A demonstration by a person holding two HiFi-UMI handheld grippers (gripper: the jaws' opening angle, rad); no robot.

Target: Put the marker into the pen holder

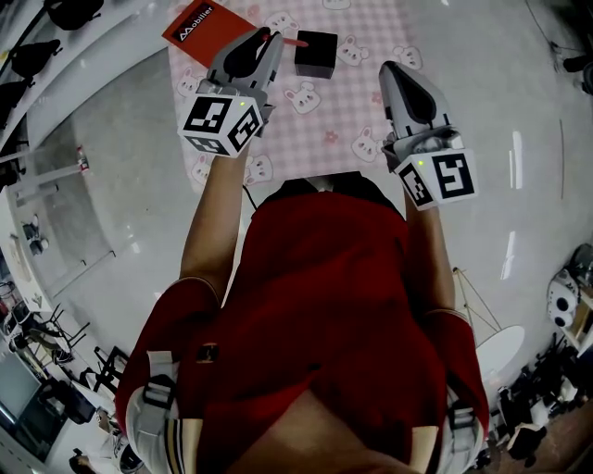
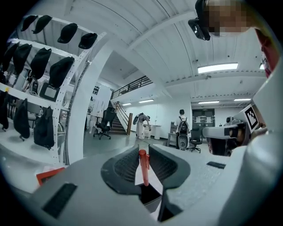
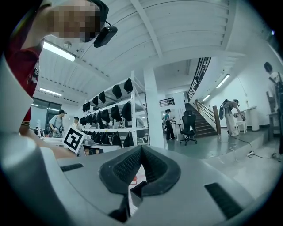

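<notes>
A red marker (image 2: pixel 143 167) is pinched upright between the jaws of my left gripper (image 2: pixel 142 150), which is shut on it. In the head view the marker (image 1: pixel 296 42) pokes out of the left gripper (image 1: pixel 271 39) towards the black square pen holder (image 1: pixel 316 53), its tip close to the holder's left edge. The holder stands on a pink checked cloth (image 1: pixel 334 130). My right gripper (image 1: pixel 387 74) hovers to the right of the holder and nearer to me. Its jaws (image 3: pixel 141 149) are shut with nothing between them, and the dark holder (image 3: pixel 138 190) shows below them.
A red booklet (image 1: pixel 206 28) lies at the cloth's far left corner, just left of the left gripper. The cloth sits on a grey shiny floor (image 1: pixel 519 120). Shelves with black bags (image 3: pixel 110 132) and office chairs stand in the background.
</notes>
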